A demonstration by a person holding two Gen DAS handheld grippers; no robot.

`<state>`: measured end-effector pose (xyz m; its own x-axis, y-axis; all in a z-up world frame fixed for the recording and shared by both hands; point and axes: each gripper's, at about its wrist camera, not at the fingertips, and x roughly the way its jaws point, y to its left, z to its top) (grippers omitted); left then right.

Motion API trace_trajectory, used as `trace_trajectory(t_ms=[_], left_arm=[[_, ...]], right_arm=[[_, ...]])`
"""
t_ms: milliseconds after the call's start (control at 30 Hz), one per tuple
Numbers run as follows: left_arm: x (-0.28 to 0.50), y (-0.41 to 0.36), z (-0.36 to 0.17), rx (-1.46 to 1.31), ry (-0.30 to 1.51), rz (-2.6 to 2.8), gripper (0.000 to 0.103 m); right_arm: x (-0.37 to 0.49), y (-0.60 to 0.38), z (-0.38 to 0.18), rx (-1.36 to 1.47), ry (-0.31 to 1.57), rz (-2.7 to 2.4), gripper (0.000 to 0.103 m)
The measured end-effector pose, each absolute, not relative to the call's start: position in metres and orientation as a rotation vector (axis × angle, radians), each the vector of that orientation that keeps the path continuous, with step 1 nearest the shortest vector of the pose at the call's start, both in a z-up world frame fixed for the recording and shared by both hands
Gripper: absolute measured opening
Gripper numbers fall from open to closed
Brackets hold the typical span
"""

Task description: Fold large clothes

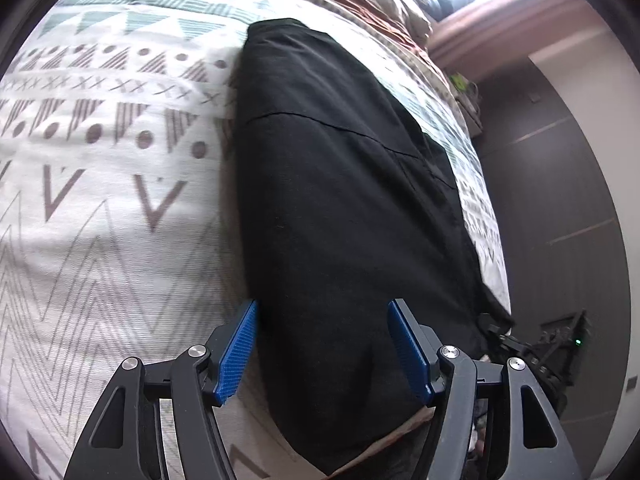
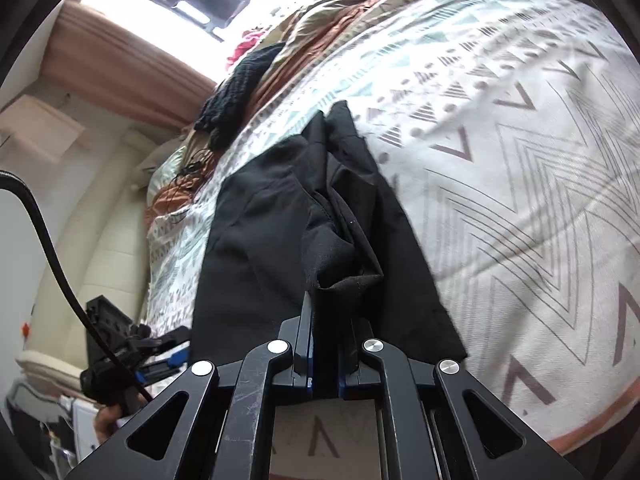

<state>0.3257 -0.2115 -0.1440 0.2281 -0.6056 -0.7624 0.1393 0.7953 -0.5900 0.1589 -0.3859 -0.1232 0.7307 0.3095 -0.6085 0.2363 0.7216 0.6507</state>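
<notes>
Two tools on this job, and only one is doing anything right now. The black garment (image 1: 340,200) lies on the bed (image 1: 100,160) as a long narrow strip, so it looks already folded lengthwise at least once; I can't say if it's trousers or something else. The right tool (image 2: 326,320) is clenched on a bunched bit of the garment's near edge, with cloth pinched between its blue pads. The left tool (image 1: 322,344) is released, its pads spread wide above the garment's near end and gripping nothing; in the right wrist view it shows just beside the garment's other long edge. My guess is the lengthwise part is done and the crosswise fold toward the garment's far end remains. Beyond the garment's far end sits a heap of crumpled bedding (image 2: 320,12).
</notes>
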Motion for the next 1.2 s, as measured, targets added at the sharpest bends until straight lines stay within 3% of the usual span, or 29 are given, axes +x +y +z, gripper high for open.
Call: trace_trajectory(t_ms=[267,367,433,567,633,667,967,1200], left_arm=[[0.328,-0.224,-0.143,-0.400,1.258,-0.552,0.064],[0.329,-0.225,-0.142,-0.395,1.266,-0.552,0.064],[0.335,-0.226,-0.142,-0.397,1.268,-0.548,0.064],[0.342,-0.215,-0.138,-0.418,1.222,-0.507,0.064],[0.350,-0.211,-0.138,-0.428,1.212,-0.490,0.064],[0.353,-0.210,-0.138,-0.430,1.208,-0.483,0.064],[0.377,-0.202,-0.149,-0.433,1.205,-0.433,0.064],[0.402,-0.208,-0.160,-0.426,1.222,-0.409,0.060]], right_arm=[[0.149,-0.404,-0.154,0.876,0.828,-0.003,0.008],[0.144,-0.405,-0.152,0.846,0.843,-0.026,0.013],[0.141,-0.407,-0.146,0.802,0.866,-0.073,0.036],[0.138,-0.421,-0.132,0.760,0.869,-0.079,0.050],[0.141,-0.426,-0.126,0.747,0.868,-0.075,0.070],[0.143,-0.429,-0.121,0.739,0.864,-0.076,0.073],[0.204,-0.438,-0.097,0.678,0.887,0.002,0.074],[0.270,-0.451,-0.109,0.678,0.989,0.092,0.074]])
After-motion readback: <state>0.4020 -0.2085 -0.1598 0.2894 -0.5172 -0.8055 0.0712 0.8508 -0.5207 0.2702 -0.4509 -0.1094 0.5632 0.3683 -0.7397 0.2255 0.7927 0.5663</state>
